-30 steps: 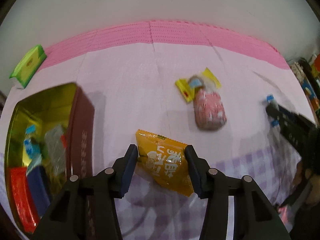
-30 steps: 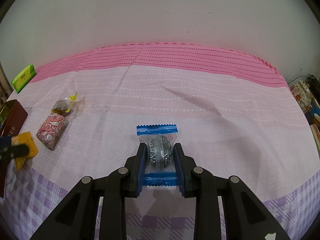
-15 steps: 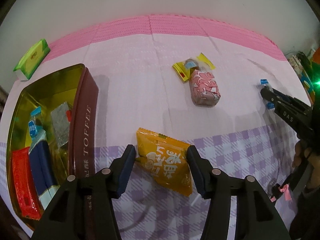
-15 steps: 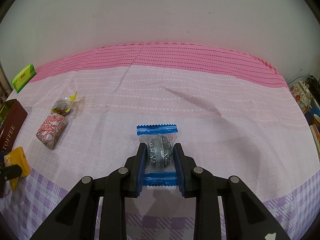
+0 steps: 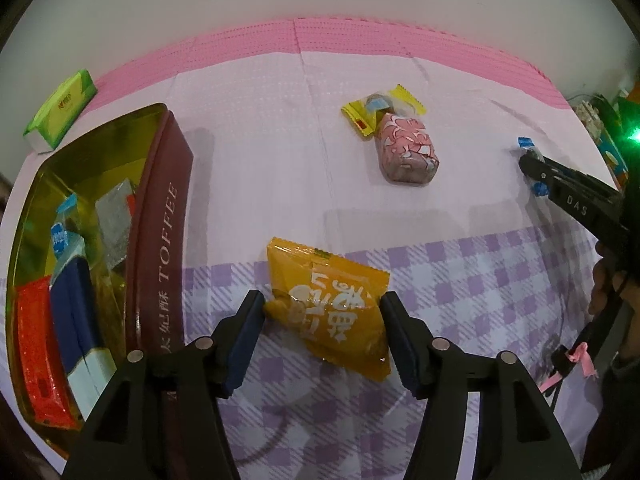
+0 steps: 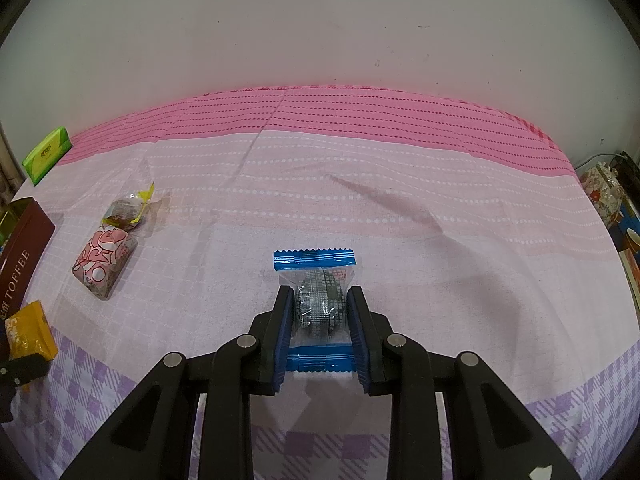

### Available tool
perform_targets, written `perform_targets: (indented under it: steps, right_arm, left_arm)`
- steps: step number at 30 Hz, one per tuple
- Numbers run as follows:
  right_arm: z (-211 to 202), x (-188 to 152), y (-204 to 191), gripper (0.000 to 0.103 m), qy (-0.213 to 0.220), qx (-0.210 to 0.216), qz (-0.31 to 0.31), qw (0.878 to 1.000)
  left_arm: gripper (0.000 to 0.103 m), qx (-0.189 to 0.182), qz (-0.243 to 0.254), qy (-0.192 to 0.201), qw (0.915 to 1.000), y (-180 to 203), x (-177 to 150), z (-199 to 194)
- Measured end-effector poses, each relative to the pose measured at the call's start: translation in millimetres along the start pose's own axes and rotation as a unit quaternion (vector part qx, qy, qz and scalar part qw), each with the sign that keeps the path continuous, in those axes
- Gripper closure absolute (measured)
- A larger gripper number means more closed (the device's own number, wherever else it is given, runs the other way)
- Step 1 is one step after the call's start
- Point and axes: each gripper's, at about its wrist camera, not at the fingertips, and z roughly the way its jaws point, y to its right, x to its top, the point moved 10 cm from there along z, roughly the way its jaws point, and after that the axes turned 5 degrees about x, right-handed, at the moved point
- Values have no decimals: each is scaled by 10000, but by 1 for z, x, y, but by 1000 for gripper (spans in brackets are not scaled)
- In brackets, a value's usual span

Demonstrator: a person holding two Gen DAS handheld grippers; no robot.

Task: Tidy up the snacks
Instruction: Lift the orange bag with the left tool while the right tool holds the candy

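An orange snack packet [image 5: 328,304] lies tilted between the pads of my left gripper [image 5: 322,300], just right of the tin. The jaws are opening and the pads stand right at the packet's side edges without squeezing it. The open tin [image 5: 160,220] has a maroon wall lettered TOFFEE, a gold inside, and several wrapped snacks in it. My right gripper [image 6: 320,300] is shut on a clear-wrapped grey round snack [image 6: 320,308] with blue ends, down on the cloth. A pink patterned snack [image 5: 406,152] and a yellow-wrapped snack [image 5: 372,110] lie together mid-table.
A green tissue pack [image 5: 60,108] sits at the far left by the wall. The pink and purple-checked tablecloth [image 6: 360,200] covers the table. Cluttered boxes [image 6: 608,196] stand off the right edge. A person's hand [image 5: 604,288] holds the right gripper.
My left jaws have widened around the orange packet, which has spread flatter. The left view has drawn back a little from the pink snack. The right gripper and its snack have not moved.
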Motion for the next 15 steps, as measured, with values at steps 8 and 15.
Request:
perform_targets:
  steps: [8, 15]
  right_arm:
    - [0, 0, 0, 77, 0, -1, 1, 10000]
    - [0, 0, 0, 77, -1, -1, 2, 10000]
  left_arm:
    - [49, -73, -118, 7, 9999, -3, 1, -1]
    - [52, -35, -107, 35, 9999, -2, 3, -5]
